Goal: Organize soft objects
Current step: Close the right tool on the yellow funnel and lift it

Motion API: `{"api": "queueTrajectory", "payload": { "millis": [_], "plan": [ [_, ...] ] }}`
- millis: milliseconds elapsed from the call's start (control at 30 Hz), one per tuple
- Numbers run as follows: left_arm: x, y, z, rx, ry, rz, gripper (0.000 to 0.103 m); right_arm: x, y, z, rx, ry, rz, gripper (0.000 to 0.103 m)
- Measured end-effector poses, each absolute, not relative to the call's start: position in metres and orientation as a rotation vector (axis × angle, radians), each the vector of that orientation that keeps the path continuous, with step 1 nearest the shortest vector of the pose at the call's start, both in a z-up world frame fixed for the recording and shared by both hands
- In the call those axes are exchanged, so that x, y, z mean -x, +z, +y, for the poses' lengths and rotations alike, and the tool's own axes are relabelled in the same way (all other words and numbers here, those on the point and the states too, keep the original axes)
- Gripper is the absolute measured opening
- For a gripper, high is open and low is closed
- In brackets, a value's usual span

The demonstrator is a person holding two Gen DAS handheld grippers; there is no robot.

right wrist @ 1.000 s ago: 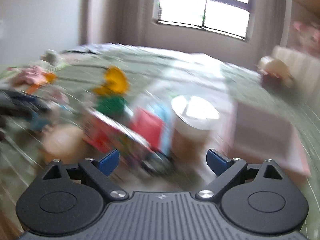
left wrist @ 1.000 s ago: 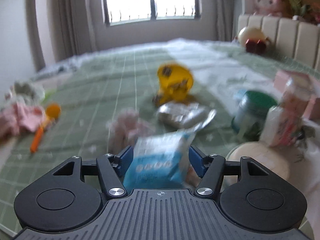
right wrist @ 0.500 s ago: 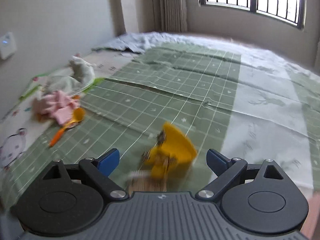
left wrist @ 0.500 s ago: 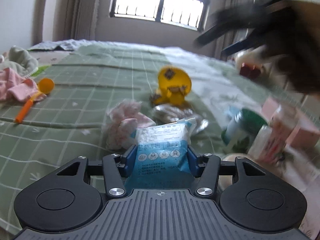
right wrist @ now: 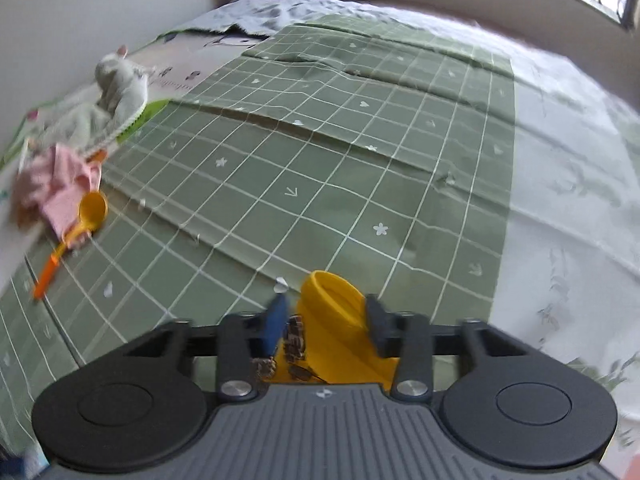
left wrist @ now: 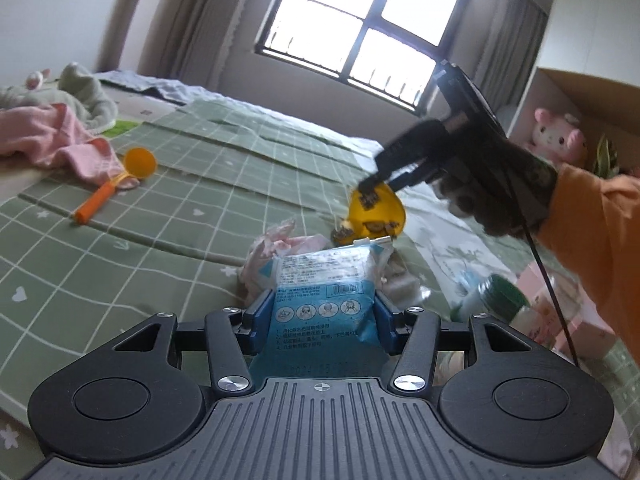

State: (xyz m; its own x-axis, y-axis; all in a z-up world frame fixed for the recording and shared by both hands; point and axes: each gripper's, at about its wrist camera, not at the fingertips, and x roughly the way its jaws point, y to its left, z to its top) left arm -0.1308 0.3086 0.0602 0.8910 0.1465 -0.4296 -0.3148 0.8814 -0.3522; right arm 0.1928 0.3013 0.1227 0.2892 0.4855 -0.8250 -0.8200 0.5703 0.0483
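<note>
My left gripper (left wrist: 316, 312) is shut on a blue and white mask packet (left wrist: 324, 280), held upright above the green checked bedspread (left wrist: 168, 240). A yellow soft shoe (left wrist: 376, 212) with brown charms lies just beyond it. In the left wrist view, a gloved hand with an orange sleeve holds my right gripper (left wrist: 372, 186), which points down onto the shoe's top. In the right wrist view, the jaws of the right gripper (right wrist: 326, 316) are closing with the yellow shoe (right wrist: 332, 300) between them. The pads sit against its sides.
A crumpled pink and white cloth (left wrist: 276, 252) lies beside the packet. A pink cloth (left wrist: 60, 140), an orange scoop (left wrist: 120, 176) and a grey plush (left wrist: 80, 92) are at the far left. A green-lidded jar (left wrist: 496, 300) and a pink box (left wrist: 560, 304) stand on the right.
My right gripper swept left over the bed to the yellow shoe, and its wide jaws narrowed around it. The left gripper rolled and shifted, still holding the packet.
</note>
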Motion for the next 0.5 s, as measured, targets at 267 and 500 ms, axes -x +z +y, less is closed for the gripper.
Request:
{"api": "queueTrajectory", "payload": {
  "millis": [267,500],
  "plan": [
    [0.137,0.097,0.291,0.403,0.219,0.342,0.056,-0.154,0.191,0.24,0.325,1.017,0.849,0.0],
    [0.116,0.146,0.26,0.351,0.257,0.294,0.056,-0.136,0.252,0.151,0.221,1.068,0.757,0.001]
  ]
}}
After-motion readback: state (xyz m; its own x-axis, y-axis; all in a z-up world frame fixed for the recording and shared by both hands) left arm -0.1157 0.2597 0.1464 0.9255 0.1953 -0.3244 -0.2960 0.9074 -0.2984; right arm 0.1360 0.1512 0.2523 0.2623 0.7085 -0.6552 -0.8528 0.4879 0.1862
